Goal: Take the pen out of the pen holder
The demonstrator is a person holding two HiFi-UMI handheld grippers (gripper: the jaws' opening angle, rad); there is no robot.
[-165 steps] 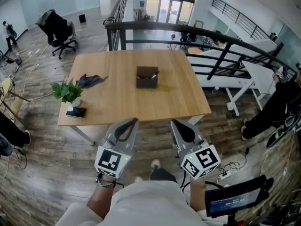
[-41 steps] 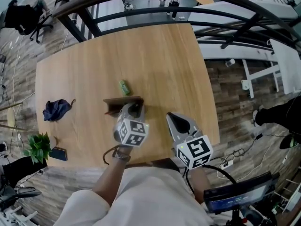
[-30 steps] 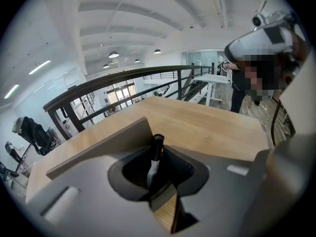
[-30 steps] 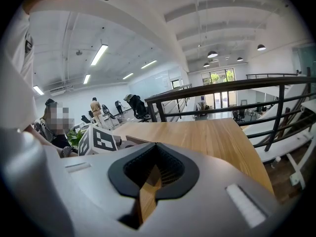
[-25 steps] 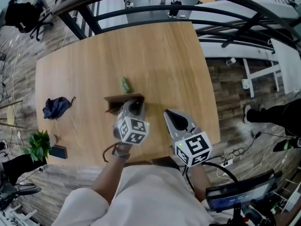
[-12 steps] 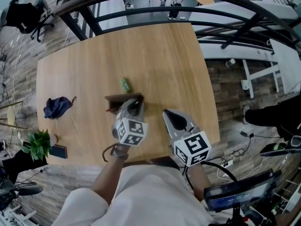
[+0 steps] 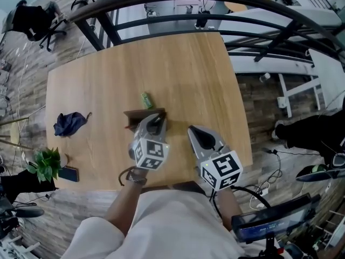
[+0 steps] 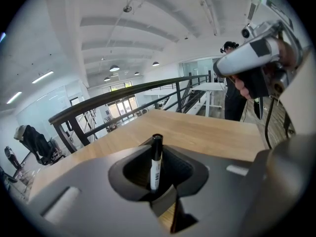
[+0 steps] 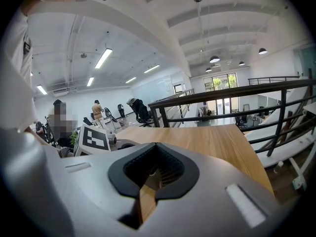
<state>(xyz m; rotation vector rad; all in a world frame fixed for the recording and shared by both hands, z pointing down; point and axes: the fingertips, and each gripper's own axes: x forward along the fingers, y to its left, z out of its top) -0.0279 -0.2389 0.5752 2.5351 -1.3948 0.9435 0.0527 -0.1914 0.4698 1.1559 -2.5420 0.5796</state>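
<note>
While my left gripper (image 8: pixel 157 187) hangs right over the pen holder (image 7: pixel 139 115), its fingers are closed on the lower end of the pen (image 8: pixel 156 162). The pen stands upright between them, black cap up, directly above the holder's open top. The holder is a dark brown box sitting on the wooden bench (image 7: pixel 178 69). My right gripper (image 7: pixel 197 136) hovers just to the right of the holder and nearer to me, its fingers drawn together with nothing between them. A small green object (image 7: pixel 146 100) lies just beyond the holder. A crumpled blue cloth (image 7: pixel 70 123) lies well off to the holder's left.
</note>
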